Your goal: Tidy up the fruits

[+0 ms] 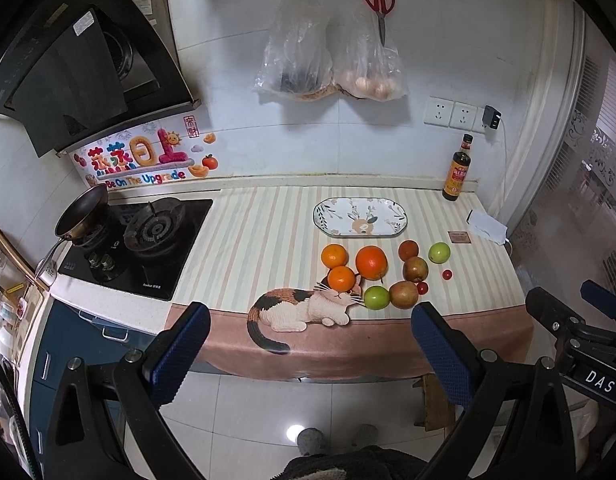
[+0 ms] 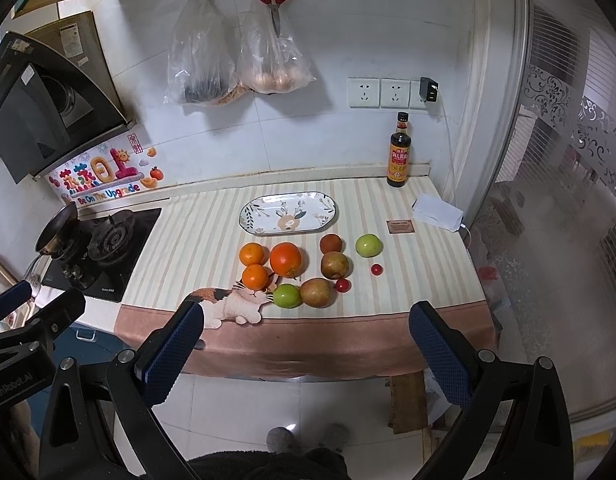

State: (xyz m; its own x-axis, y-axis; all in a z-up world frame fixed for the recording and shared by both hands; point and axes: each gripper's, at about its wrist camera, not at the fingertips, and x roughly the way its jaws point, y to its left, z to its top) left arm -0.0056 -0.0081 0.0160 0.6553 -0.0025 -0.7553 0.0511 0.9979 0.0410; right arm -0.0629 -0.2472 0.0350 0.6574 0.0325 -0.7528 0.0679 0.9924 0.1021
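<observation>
Your left gripper (image 1: pixel 310 334) and right gripper (image 2: pixel 308 334) both hang wide apart and empty, off the near edge of the bench (image 2: pixel 211 240), above the floor. The fruit lies loose on the striped cloth (image 1: pixel 259 232): three oranges (image 1: pixel 371 262) on the left, two green apples (image 2: pixel 286 295), brownish pears (image 2: pixel 316 292) and two small tomatoes (image 2: pixel 376 269) to the right. The oval plate (image 1: pixel 360 217) sits bare just beyond them. A dark sauce bottle (image 2: pixel 399 152) stands at the far right by the wall.
</observation>
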